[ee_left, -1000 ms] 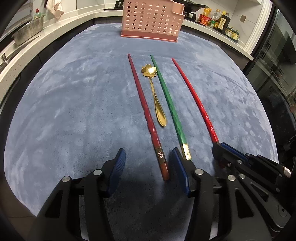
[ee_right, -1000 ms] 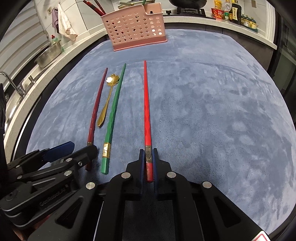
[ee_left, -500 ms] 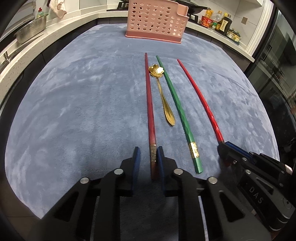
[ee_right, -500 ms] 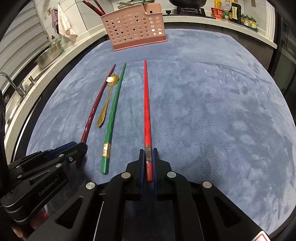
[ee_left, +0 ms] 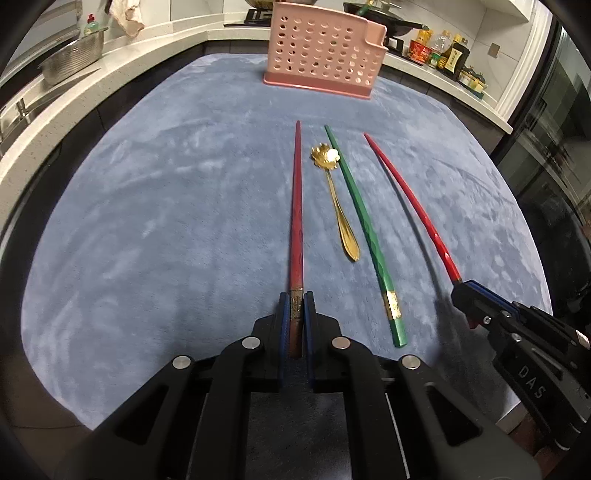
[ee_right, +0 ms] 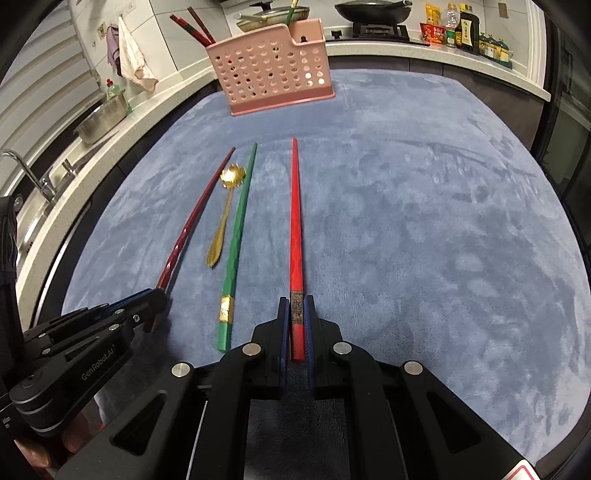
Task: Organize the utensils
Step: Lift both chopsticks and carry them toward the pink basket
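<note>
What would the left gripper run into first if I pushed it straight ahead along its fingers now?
Probably the pink utensil basket: the left gripper holds the dark red chopstick, whose tip points roughly at it; only bare blue mat lies between.

A steel colander sits on the white counter beside a faucet. Sauce bottles stand near a black wok.

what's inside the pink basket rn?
In the pink basket, two dark red chopsticks poke out at the left and a green one at the right. The perforated wall hides anything lower.
</note>
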A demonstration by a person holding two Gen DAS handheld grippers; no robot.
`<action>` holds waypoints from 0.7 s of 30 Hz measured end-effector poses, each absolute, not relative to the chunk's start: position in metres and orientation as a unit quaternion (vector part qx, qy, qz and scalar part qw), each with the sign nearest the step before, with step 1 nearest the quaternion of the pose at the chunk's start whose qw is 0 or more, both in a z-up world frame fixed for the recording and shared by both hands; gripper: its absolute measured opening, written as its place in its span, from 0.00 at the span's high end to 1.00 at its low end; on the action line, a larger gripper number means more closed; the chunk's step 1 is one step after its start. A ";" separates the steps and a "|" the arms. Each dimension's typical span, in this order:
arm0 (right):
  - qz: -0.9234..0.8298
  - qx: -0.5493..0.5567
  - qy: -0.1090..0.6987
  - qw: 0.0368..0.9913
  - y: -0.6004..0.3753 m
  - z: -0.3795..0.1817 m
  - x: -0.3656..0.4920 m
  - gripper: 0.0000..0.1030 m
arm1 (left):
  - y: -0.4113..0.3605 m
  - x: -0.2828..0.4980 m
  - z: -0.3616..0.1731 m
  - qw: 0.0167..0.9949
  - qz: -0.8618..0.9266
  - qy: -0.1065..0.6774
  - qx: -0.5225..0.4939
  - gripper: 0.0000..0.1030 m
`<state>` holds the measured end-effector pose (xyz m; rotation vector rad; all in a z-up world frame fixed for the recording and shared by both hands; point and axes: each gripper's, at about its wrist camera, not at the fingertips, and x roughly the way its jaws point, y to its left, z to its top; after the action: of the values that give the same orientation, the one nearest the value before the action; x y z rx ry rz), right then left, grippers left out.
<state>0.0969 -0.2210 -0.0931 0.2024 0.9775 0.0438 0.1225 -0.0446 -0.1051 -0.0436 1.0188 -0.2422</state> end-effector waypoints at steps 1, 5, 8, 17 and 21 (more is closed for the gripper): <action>0.022 0.098 0.467 0.879 -0.221 -0.090 0.097 0.93 | -0.044 0.122 -0.102 0.869 -0.113 0.482 -0.018 0.93; 0.026 0.104 0.458 0.883 -0.222 -0.079 0.098 0.93 | -0.041 0.122 -0.086 0.877 -0.106 0.468 -0.011 0.93; 0.026 0.111 0.448 0.887 -0.223 -0.069 0.098 0.93 | -0.039 0.122 -0.073 0.885 -0.103 0.455 -0.011 0.93; 0.021 0.124 0.413 0.902 -0.233 -0.033 0.103 0.93 | -0.029 0.133 -0.033 0.901 -0.100 0.422 -0.030 0.93; 0.018 0.129 0.398 0.908 -0.240 -0.014 0.110 0.93 | -0.025 0.139 -0.013 0.909 -0.098 0.404 -0.038 0.93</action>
<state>0.1099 -0.2399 -0.0136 0.2653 0.8204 0.0367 0.1394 -0.0252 -0.0135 -0.0790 0.8342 -0.2030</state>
